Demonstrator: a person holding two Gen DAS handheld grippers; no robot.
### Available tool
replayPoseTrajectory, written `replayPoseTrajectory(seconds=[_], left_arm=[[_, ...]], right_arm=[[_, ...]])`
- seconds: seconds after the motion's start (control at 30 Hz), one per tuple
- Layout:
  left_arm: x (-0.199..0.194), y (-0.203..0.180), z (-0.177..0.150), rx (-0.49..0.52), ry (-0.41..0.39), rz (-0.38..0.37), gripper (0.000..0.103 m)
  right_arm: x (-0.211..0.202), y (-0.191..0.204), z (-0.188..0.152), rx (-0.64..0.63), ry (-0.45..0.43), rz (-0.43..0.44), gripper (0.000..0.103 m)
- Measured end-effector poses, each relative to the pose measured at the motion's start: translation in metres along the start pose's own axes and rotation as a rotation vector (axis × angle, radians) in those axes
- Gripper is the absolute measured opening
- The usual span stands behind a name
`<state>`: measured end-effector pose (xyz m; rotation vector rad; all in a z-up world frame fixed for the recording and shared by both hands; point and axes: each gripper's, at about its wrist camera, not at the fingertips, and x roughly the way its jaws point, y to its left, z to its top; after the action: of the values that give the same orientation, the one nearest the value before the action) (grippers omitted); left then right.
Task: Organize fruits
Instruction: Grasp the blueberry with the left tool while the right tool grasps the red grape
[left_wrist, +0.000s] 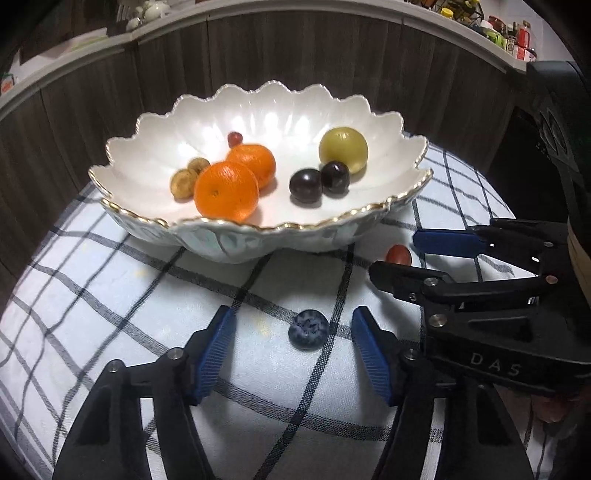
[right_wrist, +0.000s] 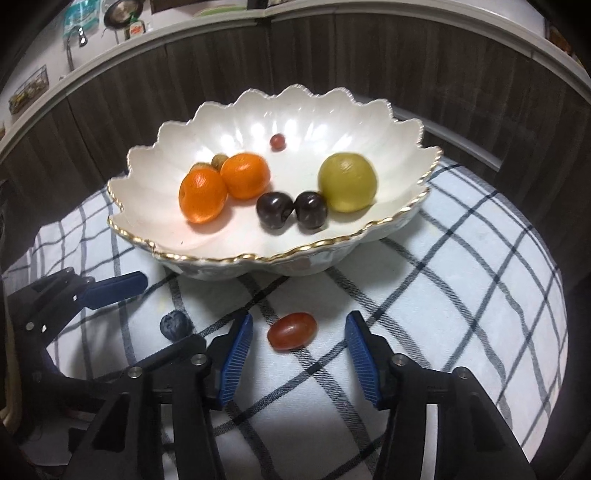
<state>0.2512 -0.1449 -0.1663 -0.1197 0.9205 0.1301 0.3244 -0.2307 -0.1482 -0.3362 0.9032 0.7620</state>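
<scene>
A white scalloped bowl (left_wrist: 147, 162) (right_wrist: 155, 184) with a gold rim holds two oranges (left_wrist: 226, 191), two dark cherries (left_wrist: 305, 184), a green plum (left_wrist: 343, 148), two brown fruits (left_wrist: 183, 182) and a small red berry (left_wrist: 234, 139). A blueberry (left_wrist: 308, 329) lies on the checked cloth between the open fingers of my left gripper (left_wrist: 295, 339). A red grape tomato (right_wrist: 292, 331) lies on the cloth between the open fingers of my right gripper (right_wrist: 299, 341). Neither fruit is gripped. In the left wrist view the right gripper (left_wrist: 402, 254) stands around the tomato (left_wrist: 399, 254).
A blue-and-white checked cloth (left_wrist: 110, 295) covers the round table. Dark wood panelling (left_wrist: 295, 55) rises behind it, with a shelf of jars and bottles (left_wrist: 509, 33) above. The blueberry also shows in the right wrist view (right_wrist: 175, 324), beside the left gripper (right_wrist: 122, 284).
</scene>
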Motion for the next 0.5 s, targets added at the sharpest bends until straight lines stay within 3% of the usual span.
replayPoseTrajectory(seconds=[0.1,0.23,0.33,0.5], left_arm=[[0.0007,0.0011,0.0003,-0.005,0.001,-0.008,0.060],[0.0014,-0.0004,0.0006,0.000,0.004,-0.010,0.058],[-0.0003,0.0014,0.0005,-0.005,-0.002,-0.001,0.038],[-0.0004,-0.0009,0.0017,0.020,-0.003,-0.022,0.026]], right_arm=[[0.0057,0.0013,0.0009,0.001,0.017,0.009,0.050],[0.0072,0.0014,0.0007,0.000,0.021,0.016,0.041],[0.0081,0.0009,0.0006,-0.006,0.019,0.009,0.031],[0.0078,0.0049,-0.0004,-0.041,0.015,-0.020,0.028]])
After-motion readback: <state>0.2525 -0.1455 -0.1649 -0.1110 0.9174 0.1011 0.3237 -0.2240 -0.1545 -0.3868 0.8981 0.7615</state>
